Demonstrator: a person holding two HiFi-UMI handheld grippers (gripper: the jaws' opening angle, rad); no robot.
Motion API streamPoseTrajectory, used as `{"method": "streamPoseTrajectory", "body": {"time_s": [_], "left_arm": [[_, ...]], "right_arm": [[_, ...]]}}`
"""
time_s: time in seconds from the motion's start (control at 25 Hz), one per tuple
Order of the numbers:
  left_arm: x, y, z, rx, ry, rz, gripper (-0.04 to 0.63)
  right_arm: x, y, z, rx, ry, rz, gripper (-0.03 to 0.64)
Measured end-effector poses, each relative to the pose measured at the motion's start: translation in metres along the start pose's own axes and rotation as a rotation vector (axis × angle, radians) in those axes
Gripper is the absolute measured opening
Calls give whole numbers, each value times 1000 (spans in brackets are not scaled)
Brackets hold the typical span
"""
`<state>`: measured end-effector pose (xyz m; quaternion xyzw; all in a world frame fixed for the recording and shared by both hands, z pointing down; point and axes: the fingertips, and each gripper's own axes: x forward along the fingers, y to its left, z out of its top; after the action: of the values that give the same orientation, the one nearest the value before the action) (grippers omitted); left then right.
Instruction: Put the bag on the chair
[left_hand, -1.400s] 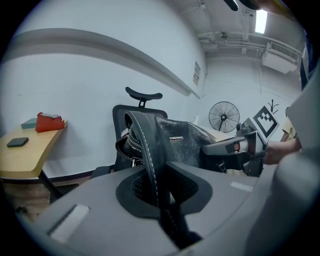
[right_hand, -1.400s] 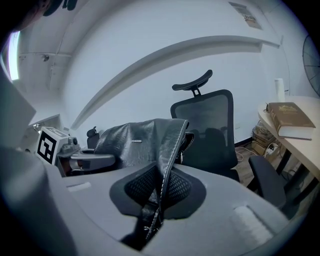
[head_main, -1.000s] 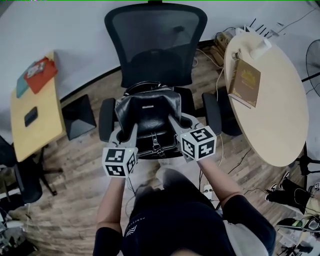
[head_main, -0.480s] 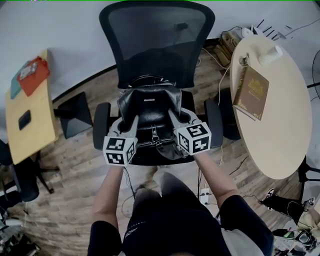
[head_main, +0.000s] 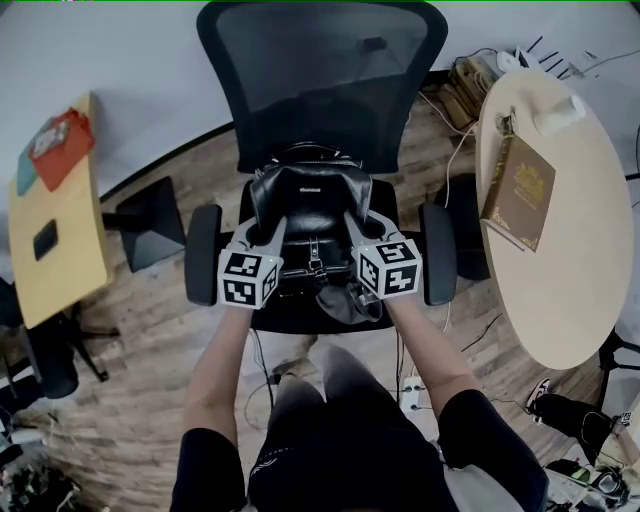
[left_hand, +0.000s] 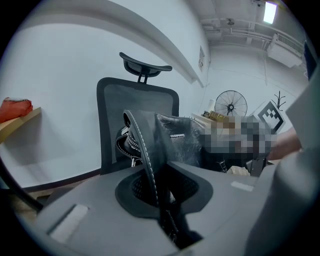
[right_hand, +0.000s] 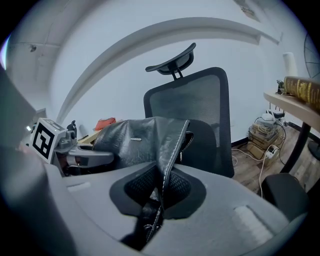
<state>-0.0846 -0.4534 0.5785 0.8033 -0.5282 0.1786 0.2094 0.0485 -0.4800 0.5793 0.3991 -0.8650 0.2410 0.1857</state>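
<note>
A black leather bag (head_main: 311, 205) stands upright on the seat of a black mesh-backed office chair (head_main: 322, 75), close to its backrest. My left gripper (head_main: 270, 228) is shut on the bag's left edge, where a stitched leather edge (left_hand: 142, 150) runs down between its jaws. My right gripper (head_main: 352, 222) is shut on the bag's right edge, and a stitched leather flap (right_hand: 170, 145) is pinched in its jaws. The bag's front panel (right_hand: 132, 140) shows in the right gripper view, with the left gripper (right_hand: 75, 155) beyond it.
A round wooden table (head_main: 560, 210) with a brown book (head_main: 520, 190) stands at the right. A yellow desk (head_main: 50, 230) with a red item is at the left, a black box (head_main: 150, 225) beside it. Cables and a power strip (head_main: 415, 385) lie on the wood floor. The chair's armrests (head_main: 203, 255) flank the bag.
Both grippers have carried the bag forward and away from me, deeper onto the seat toward the backrest. Their grip on the bag's two sides is unchanged.
</note>
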Motion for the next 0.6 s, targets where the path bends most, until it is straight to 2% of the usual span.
{"method": "streamPoseTrajectory", "body": {"time_s": [0.28,0.6], "left_arm": [[19,17,-18,-12,14,8,72],[26,36,-37,-70,23,28,100]], "right_arm": [[22,-5,-14,15,7,-5,34],[37,-1,-26,16,18,-2,37]]}}
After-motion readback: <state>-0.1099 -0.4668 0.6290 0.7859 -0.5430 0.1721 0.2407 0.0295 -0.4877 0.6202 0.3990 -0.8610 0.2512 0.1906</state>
